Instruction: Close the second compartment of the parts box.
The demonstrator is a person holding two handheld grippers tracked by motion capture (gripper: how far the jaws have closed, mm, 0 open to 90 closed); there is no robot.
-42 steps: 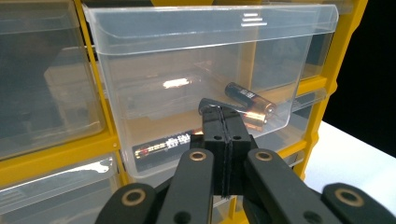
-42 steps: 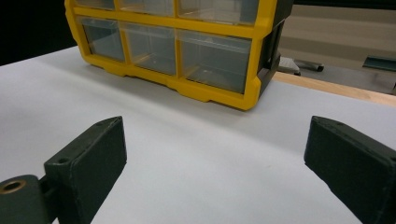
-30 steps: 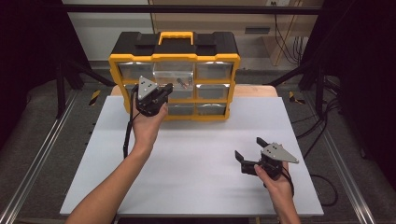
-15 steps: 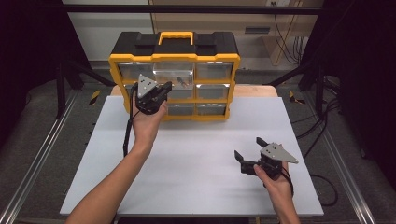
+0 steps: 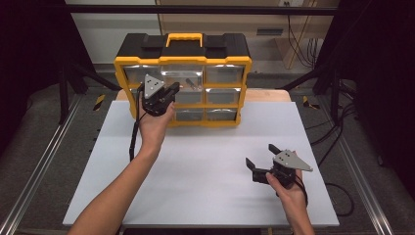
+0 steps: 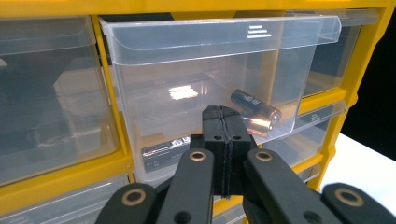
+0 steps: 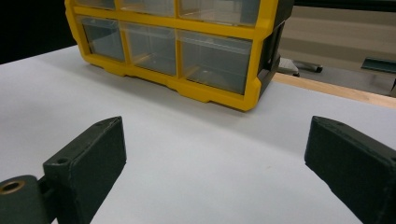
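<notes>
The drawer (image 6: 205, 79), a clear bin in the middle column of the yellow organizer (image 5: 182, 78) at the back of the bench (image 5: 205, 161), sits slightly forward of its neighbours, and it has barely shifted over the last second: the left claw (image 5: 169, 92) holds at nearly the same spot against its front, so the push or pull on it looks stalled or just ending rather than underway. The left gripper view adds what the high view cannot: the left claw's jaws are pressed together, tips at the drawer's lower front wall, and a battery (image 6: 256, 108) lies inside near the right side, with a label showing under the floor. The right claw (image 5: 262, 159) rests well apart on the near right of the bench, unchanged, and the right gripper view shows its jaws spread wide with nothing between them, aimed at the organizer's lower drawers.
</notes>
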